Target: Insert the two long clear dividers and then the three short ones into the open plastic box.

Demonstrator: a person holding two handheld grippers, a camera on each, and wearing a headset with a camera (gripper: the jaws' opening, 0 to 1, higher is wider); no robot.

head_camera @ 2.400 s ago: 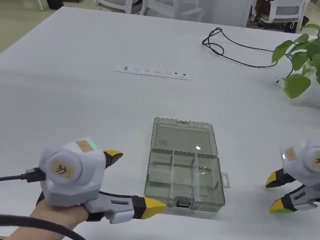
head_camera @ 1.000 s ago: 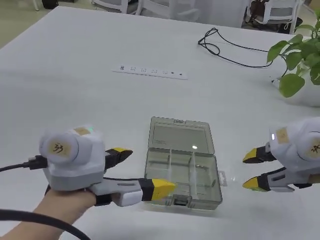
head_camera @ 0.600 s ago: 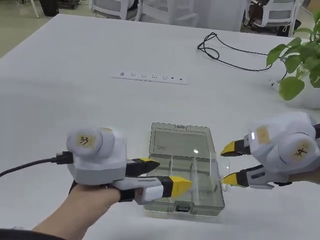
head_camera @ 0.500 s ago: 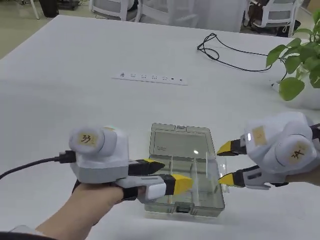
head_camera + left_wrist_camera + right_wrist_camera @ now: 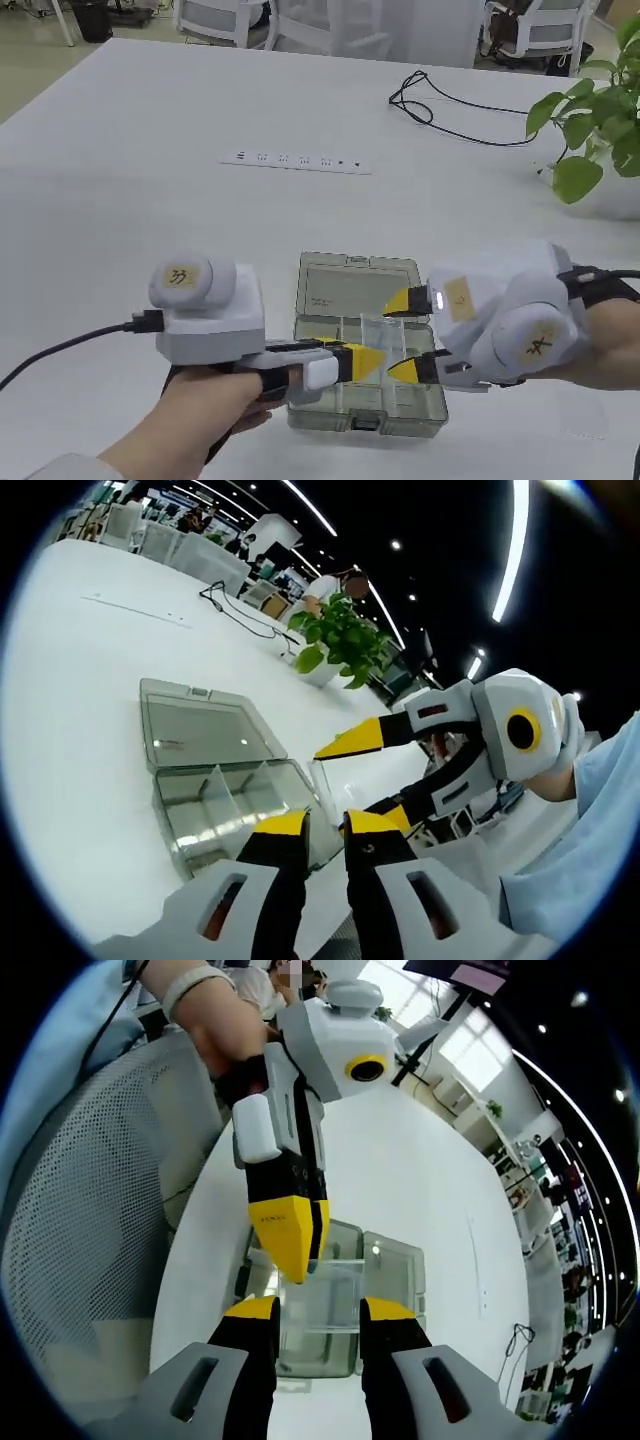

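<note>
1. At the left, a hand (image 5: 215, 400) wrapped round the left gripper (image 5: 360, 358): smooth white plastic shell, black arms, wedge-shaped yellow tips.
2. Those tips pinched almost together on one edge of a clear divider (image 5: 335, 1295), a thin, flat, glassy sheet held upright over the plastic box (image 5: 400, 415).
3. Box of smoky see-through plastic, rectangular, resting on the matte white table (image 5: 150, 200), with its hinged lid (image 5: 355, 285) laid flat behind it. Inside, two upright long dividers (image 5: 217, 795) running front to back. In the head view, front-left part of the box hidden behind the left gripper.
4. Held divider's outline hard to trace in the head view, clear against clear; long or short, cannot tell.
5. Right gripper (image 5: 403, 335), same white shell and yellow tips, jaws spread wide with the sheet between them; touching it or not, cannot tell.
6. Farther back, a slim flat white power strip (image 5: 295, 160); at the right edge, a leafy green plant (image 5: 590, 120), cut off by the frame.
</note>
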